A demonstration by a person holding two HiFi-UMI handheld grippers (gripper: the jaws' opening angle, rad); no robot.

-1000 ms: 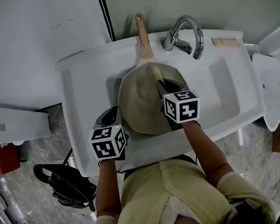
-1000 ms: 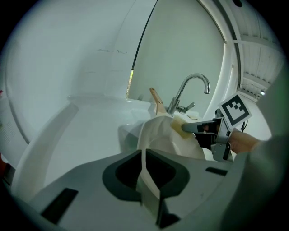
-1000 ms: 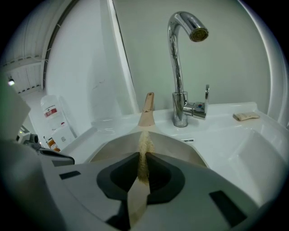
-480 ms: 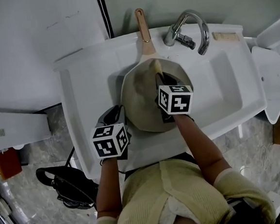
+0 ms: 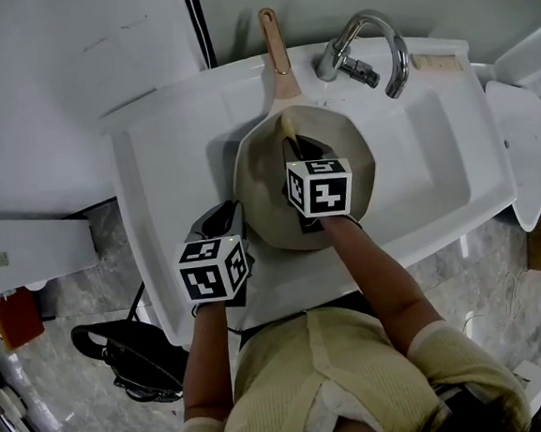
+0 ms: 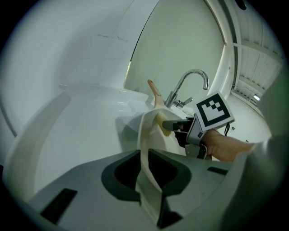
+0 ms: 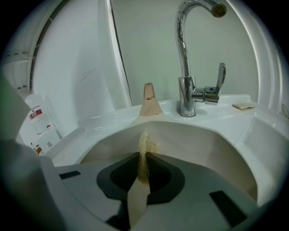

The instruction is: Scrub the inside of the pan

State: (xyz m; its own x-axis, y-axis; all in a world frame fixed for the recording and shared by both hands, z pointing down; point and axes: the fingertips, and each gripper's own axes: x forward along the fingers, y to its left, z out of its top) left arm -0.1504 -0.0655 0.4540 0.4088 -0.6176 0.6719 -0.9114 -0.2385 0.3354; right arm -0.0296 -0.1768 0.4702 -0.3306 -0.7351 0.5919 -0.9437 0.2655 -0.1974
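A beige pan (image 5: 259,188) lies in the white sink (image 5: 435,158), its pale wooden handle (image 5: 277,50) pointing away over the back ledge. My left gripper (image 5: 222,222) is shut on the pan's near left rim (image 6: 146,149), which runs between its jaws in the left gripper view. My right gripper (image 5: 295,150) is inside the pan, shut on a thin yellowish scrub pad (image 7: 144,146). The pad's end presses on the pan's inner wall (image 7: 203,149) just below the handle's root (image 7: 148,101). The left gripper view shows the right gripper (image 6: 169,125) over the pan.
A chrome tap (image 5: 369,46) stands at the sink's back, right of the handle. A small tan bar (image 5: 431,63) lies on the back ledge. A white bottle (image 7: 38,122) stands to the left. A black bag (image 5: 123,355) lies on the floor at lower left.
My right gripper has slid left and away across the pan with the scrub pad, towards the handle side. The left gripper keeps its hold on the rim.
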